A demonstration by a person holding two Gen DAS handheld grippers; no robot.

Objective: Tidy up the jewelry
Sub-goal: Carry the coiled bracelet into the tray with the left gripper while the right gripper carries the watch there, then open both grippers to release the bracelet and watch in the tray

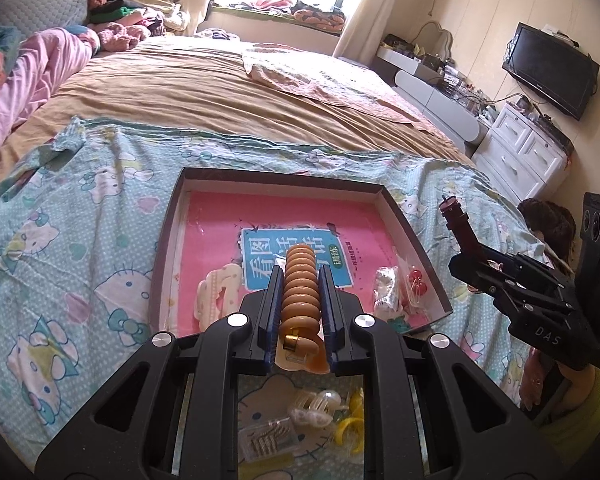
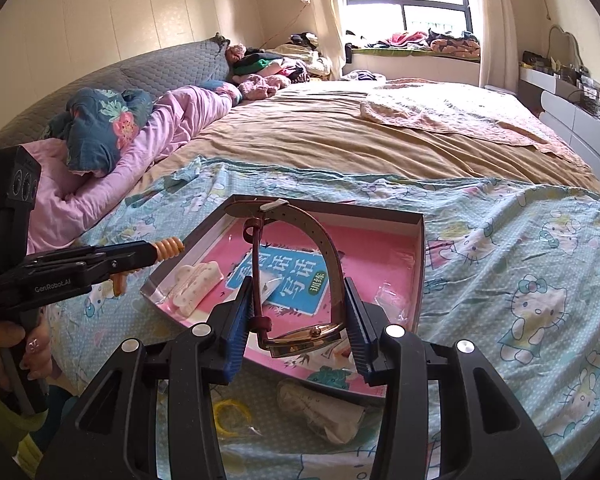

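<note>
My left gripper (image 1: 300, 280) is shut on an orange ribbed hair clip (image 1: 300, 284), held above the near edge of a shallow dark box (image 1: 168, 240) with a pink book inside. It also shows in the right wrist view (image 2: 168, 250). My right gripper (image 2: 296, 300) is shut on a wristwatch (image 2: 300, 340) with a dark red strap (image 2: 324, 248), held over the box (image 2: 420, 264); the watch strap shows in the left wrist view (image 1: 458, 224). In the box lie a cream hair claw (image 1: 216, 292) and a clear bag with red beads (image 1: 400, 288).
On the Hello Kitty sheet (image 1: 80, 280) before the box lie a pearl-white claw clip (image 1: 316, 408), a yellow clip (image 1: 352, 424) and a clear case of gold pins (image 1: 268, 440). A rolled white item (image 2: 320, 408) lies near the box. Pillows and a TV stand behind.
</note>
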